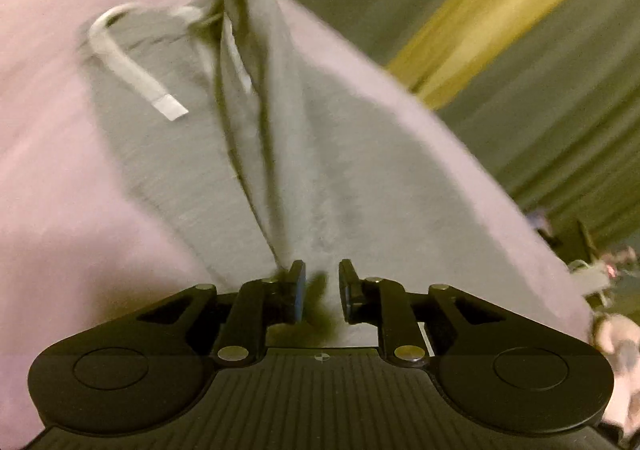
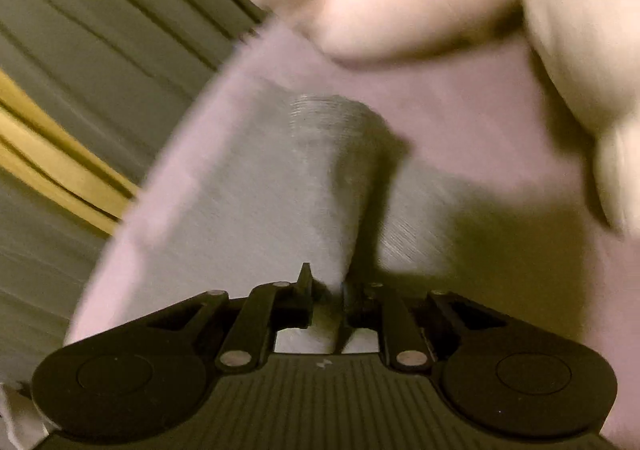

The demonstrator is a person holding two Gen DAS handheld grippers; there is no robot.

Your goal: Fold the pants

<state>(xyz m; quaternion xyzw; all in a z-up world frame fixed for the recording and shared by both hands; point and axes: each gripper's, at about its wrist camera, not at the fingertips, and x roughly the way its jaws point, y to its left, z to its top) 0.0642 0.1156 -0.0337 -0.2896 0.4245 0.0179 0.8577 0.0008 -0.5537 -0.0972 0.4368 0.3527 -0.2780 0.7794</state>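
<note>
You are in the middle of a fold: both of your grippers have hold of the grey pants (image 1: 192, 153), which lie on the pale pink surface (image 1: 44, 169), and the cloth is being carried across it. I judge this to be one of the main folds rather than a finishing touch, since much of the garment is spread flat under the raised part. The next move calls for you to bring the two held portions down together on the part of the pants that lies flat, edges matched, and only then to let go; with both views blurred, take care that neither pinch slips.

Taking the pants as the landmark: the white drawstring (image 1: 132, 69) lies on them at the waist end, and a raised fold of the pants runs from a bunched knot at the top of the left view down to your left gripper (image 1: 322, 290). Its jaws are narrow, with grey cloth gathered between them, pinching that fold. Your right gripper (image 2: 326, 300) is likewise nearly pressed together, nipping a ridge of the pants that rises straight ahead of it.
</note>
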